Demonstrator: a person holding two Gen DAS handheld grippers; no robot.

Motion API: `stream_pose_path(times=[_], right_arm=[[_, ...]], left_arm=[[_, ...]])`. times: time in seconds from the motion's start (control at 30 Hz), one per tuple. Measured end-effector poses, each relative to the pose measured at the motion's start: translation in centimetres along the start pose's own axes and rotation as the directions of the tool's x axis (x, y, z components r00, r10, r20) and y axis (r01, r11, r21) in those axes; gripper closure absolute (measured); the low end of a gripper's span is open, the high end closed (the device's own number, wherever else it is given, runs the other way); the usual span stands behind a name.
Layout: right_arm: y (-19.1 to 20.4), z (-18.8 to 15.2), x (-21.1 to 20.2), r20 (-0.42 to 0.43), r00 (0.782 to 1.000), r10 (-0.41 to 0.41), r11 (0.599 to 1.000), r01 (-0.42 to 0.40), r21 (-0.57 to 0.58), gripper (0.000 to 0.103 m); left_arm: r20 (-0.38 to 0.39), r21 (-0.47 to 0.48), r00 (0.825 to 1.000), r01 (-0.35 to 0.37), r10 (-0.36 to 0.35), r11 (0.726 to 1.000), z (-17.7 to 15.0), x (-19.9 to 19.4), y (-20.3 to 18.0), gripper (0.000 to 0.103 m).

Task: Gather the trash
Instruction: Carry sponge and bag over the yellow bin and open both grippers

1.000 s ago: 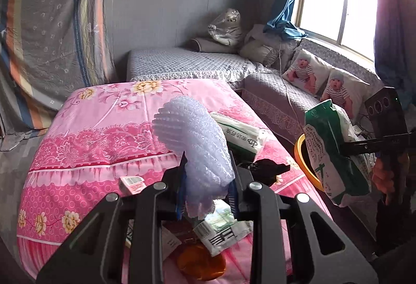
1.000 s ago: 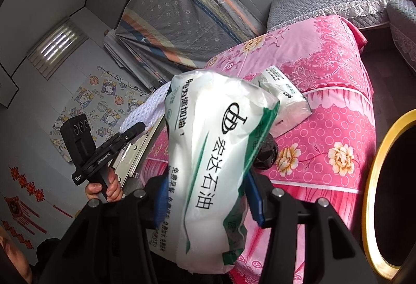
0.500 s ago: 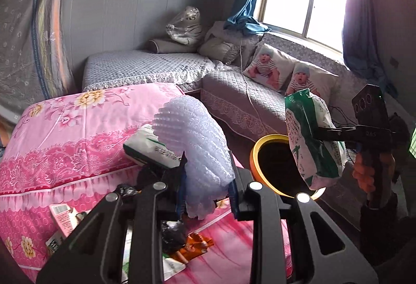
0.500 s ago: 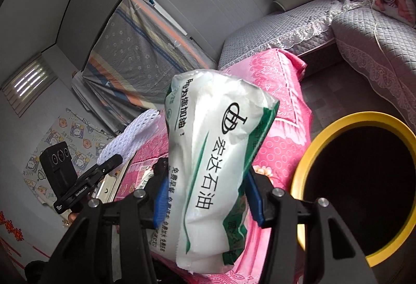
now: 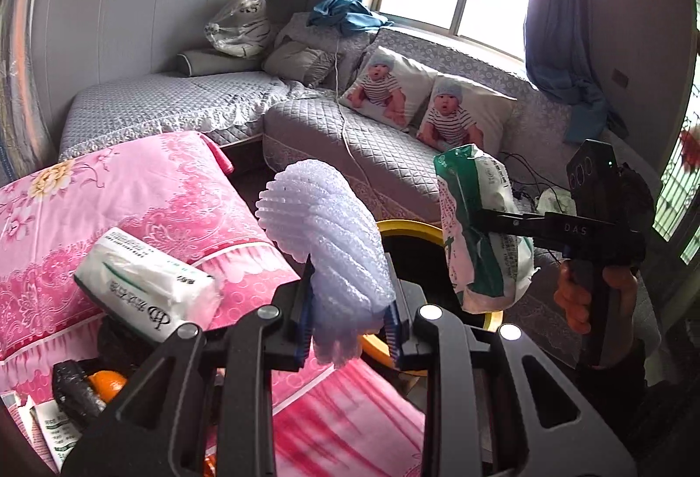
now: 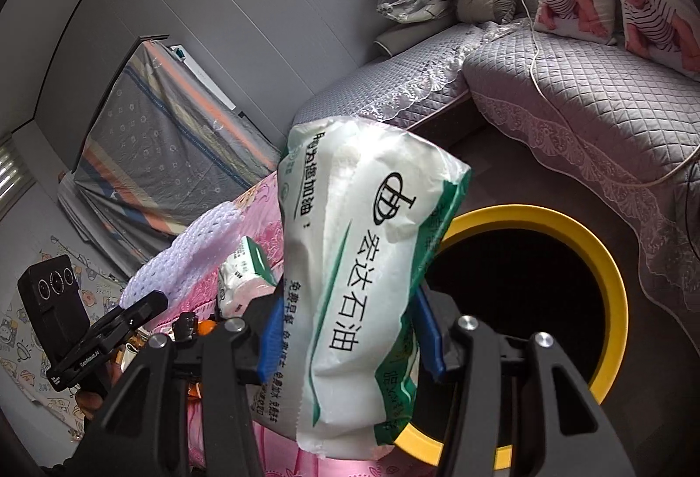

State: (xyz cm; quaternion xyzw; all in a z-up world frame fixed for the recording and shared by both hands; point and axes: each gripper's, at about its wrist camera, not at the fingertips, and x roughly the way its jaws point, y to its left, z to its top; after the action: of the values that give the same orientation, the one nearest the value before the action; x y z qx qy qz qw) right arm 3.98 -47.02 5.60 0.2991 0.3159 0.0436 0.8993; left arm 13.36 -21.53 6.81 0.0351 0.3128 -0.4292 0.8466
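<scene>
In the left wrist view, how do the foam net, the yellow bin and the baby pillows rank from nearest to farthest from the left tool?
1. Foam net: clamped in the left tool.
2. Yellow bin: just behind, on the floor.
3. Baby pillows: far back, on the sofa under the window.

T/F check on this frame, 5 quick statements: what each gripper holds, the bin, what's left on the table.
1. The left gripper is shut on a white foam net. True.
2. The right gripper is empty. False: it grips a green-and-white tissue pack.
3. The bin has a yellow rim. True.
4. The bin has a lid on. False: its mouth is open.
5. Another tissue pack lies on the pink cloth. True.
</scene>
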Motion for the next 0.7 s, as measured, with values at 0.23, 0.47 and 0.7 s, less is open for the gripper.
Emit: stream_pose_path(times=[0.23,0.47,0.7], right_arm=[[-3.7,-0.8,0.2,0.000,0.998,-0.061,0.996,0.061,0.062,0.056],[-6.8,-1.7,1.3,-0.032,0.992,-0.121,0.985,0.124,0.119,0.056],[-8.6,-2.4,2.3,-0.070,0.988,-0.139,0.978,0.148,0.147,0.056]], left_arm=[[-0.037,0.021,0.998,0.047,-0.046,0.999,0.5,4.6,-2.3,0.078],[-0.113,0.021,0.990,0.083,-0.080,0.996,0.2,9.4,-3.9,0.078],[-0.158,0.019,0.982,0.108,-0.104,0.994,-0.2,13.0,-5.1,0.078]])
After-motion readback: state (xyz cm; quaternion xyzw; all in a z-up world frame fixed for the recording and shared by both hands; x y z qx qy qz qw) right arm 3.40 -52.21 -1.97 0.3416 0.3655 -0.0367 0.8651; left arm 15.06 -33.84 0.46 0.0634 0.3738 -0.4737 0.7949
